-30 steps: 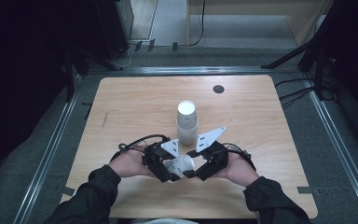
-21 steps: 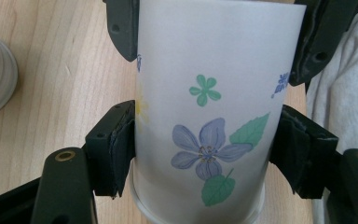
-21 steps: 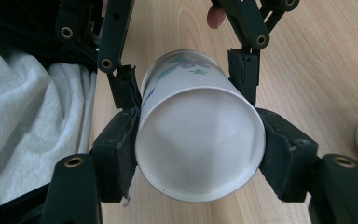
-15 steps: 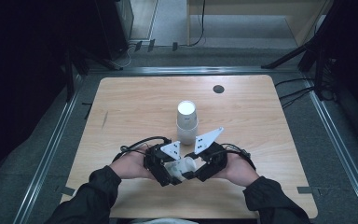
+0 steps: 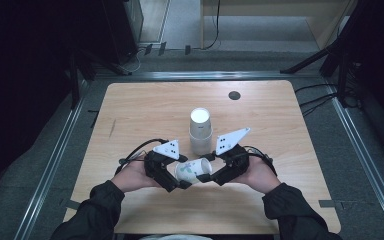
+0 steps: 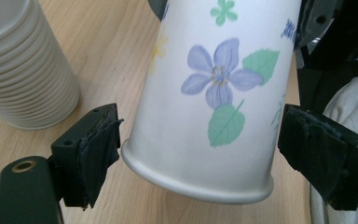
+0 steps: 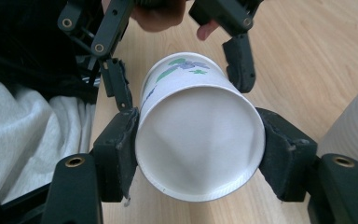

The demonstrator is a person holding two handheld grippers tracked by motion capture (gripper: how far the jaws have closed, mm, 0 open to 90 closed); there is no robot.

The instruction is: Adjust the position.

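Note:
A white paper cup with blue flowers [image 5: 192, 170] lies on its side just above the table, between my two grippers. My right gripper [image 5: 206, 172] is shut on its base end; in the right gripper view both pads press the cup [image 7: 200, 144] at its sides. My left gripper [image 5: 180, 176] stands open around the rim end. Its jaws have just been opening, and in the left gripper view a gap shows on each side between the pads and the cup [image 6: 214, 93]. A stack of white cups [image 5: 200, 131] stands upright just behind the grippers.
The wooden table [image 5: 145, 110] has a small dark round hole [image 5: 234, 95] near its far edge. The cup stack [image 6: 23, 70] is close to the left jaw. Metal rails and dark floor surround the table.
The left gripper's jaws have spread off the cup and that hand has drawn slightly left. The right gripper's jaws have closed onto the cup's base end.

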